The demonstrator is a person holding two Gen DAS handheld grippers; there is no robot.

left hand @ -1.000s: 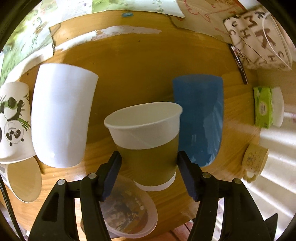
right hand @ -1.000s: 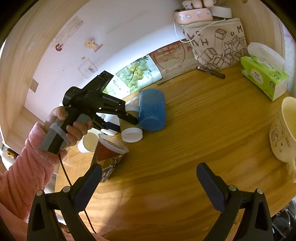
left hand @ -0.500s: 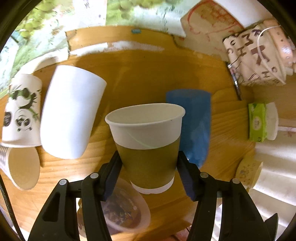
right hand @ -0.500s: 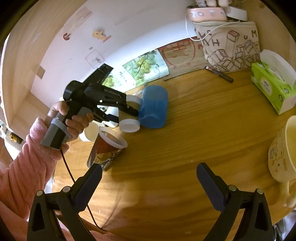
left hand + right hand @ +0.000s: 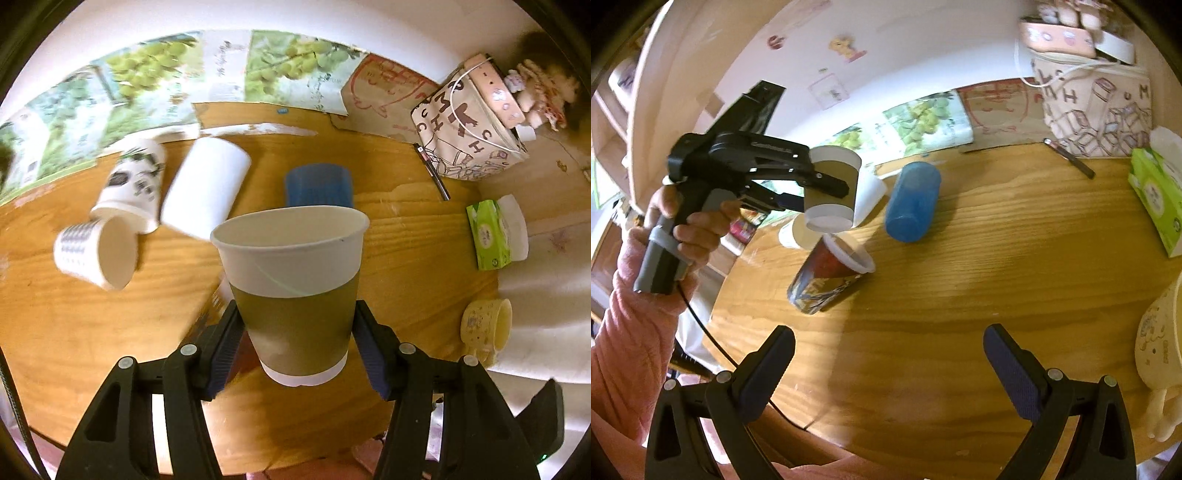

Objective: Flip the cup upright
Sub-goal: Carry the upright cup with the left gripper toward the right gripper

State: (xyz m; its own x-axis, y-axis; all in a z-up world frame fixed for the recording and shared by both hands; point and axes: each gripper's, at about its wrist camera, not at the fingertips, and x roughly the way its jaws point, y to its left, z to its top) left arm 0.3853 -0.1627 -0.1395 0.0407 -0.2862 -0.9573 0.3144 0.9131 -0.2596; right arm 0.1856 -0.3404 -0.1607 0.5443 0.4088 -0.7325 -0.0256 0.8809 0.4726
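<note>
My left gripper (image 5: 295, 347) is shut on a paper cup with an olive-brown sleeve (image 5: 291, 291). It holds the cup in the air, mouth up, above the wooden table (image 5: 92, 325). The right wrist view shows the same cup (image 5: 833, 192) in the left gripper (image 5: 827, 194), raised above a patterned cup (image 5: 827, 277) lying on its side. My right gripper (image 5: 886, 365) is open and empty, low over the table's near edge.
On the table lie a blue cup (image 5: 912, 203), a white cup (image 5: 205, 184), a panda cup (image 5: 133, 181) and a striped cup (image 5: 96, 254), all on their sides. A cream mug (image 5: 487, 328), a green tissue pack (image 5: 491, 236) and a patterned bag (image 5: 469, 136) sit at the right.
My left gripper has lifted the brown-sleeved cup higher above the table and tilted up, so the lying cups now sit farther away. The right gripper has stayed open and drawn back slightly.
</note>
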